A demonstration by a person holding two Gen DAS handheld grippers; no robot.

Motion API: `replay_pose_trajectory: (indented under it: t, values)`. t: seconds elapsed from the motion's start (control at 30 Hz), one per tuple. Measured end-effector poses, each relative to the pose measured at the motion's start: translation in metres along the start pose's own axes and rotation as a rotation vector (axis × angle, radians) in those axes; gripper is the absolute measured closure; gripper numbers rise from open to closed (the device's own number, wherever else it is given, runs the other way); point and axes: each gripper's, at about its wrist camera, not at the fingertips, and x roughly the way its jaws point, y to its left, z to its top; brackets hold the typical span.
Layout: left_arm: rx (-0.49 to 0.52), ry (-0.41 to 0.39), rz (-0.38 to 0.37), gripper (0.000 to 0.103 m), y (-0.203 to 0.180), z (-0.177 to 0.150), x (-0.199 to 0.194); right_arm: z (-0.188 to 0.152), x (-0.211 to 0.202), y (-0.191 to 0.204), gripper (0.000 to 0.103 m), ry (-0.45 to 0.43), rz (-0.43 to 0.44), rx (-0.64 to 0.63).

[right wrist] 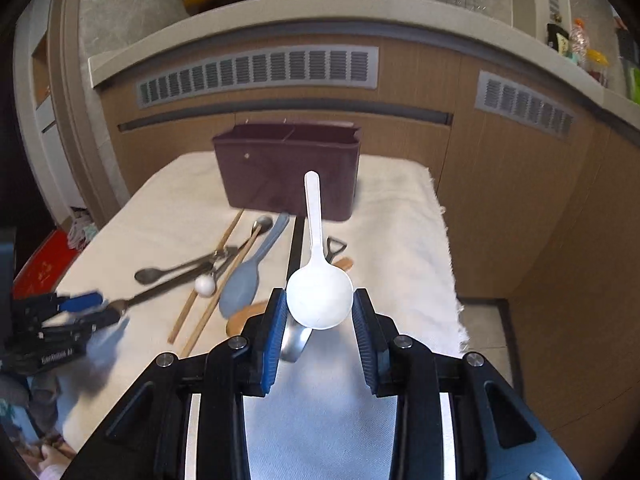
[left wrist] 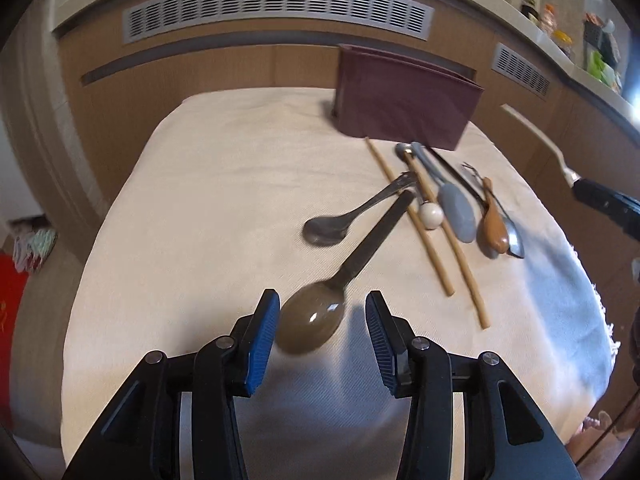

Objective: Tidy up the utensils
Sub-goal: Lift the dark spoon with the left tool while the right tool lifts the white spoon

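My left gripper is open low over the cloth. The bowl of a dark spoon lies between its jaws, close to the left pad and apart from the right one, and its black handle points away toward the other utensils. My right gripper is shut on the bowl of a white plastic spoon, held above the table with the handle pointing at the maroon organizer box. From the left wrist view, the white spoon hangs in the air at the right.
On the cream tablecloth lie a metal spoon, two chopsticks, a grey-blue paddle, a white ball-ended utensil and a wooden spoon. The organizer box stands at the far edge. Wooden cabinets stand behind the table.
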Motion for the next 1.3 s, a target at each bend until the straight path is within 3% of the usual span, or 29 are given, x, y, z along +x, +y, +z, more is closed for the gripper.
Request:
replay_pose_trajectory:
  t: [0.13,0.23,0.4,0.47,0.73,0.97,1.17,1.23,1.3]
  values:
    - [0.130,0.031,-0.069,0.057,-0.020,0.022,0.012,-0.015,0.013,-0.002,0.072,0.058,0.016,0.018]
    - [0.203,0.099,-0.126,0.058,-0.032,0.037,0.028,-0.021,0.016,-0.005,0.072,0.075,0.016,0.026]
    - [0.284,0.183,-0.097,0.065,-0.043,0.051,0.053,-0.026,0.016,-0.007,0.072,0.083,0.035,0.025]
    - [0.272,0.214,-0.092,0.071,-0.042,0.053,0.062,-0.029,0.017,-0.006,0.072,0.088,0.036,0.021]
    - [0.220,0.196,-0.072,0.072,-0.031,0.044,0.051,-0.039,0.028,-0.004,0.066,0.158,0.084,0.002]
    - [0.210,0.210,-0.076,0.072,-0.021,0.040,0.044,-0.008,0.046,-0.007,0.066,0.152,0.112,0.037]
    - [0.197,0.220,-0.086,0.071,-0.014,0.034,0.039,0.002,0.087,-0.007,0.080,0.250,0.195,0.080]
    - [0.189,0.222,-0.085,0.071,-0.009,0.031,0.036,0.007,0.082,-0.008,0.094,0.229,0.194,0.078]
    - [0.185,0.226,-0.094,0.069,-0.006,0.029,0.034,0.011,0.070,-0.007,0.096,0.197,0.184,0.064]
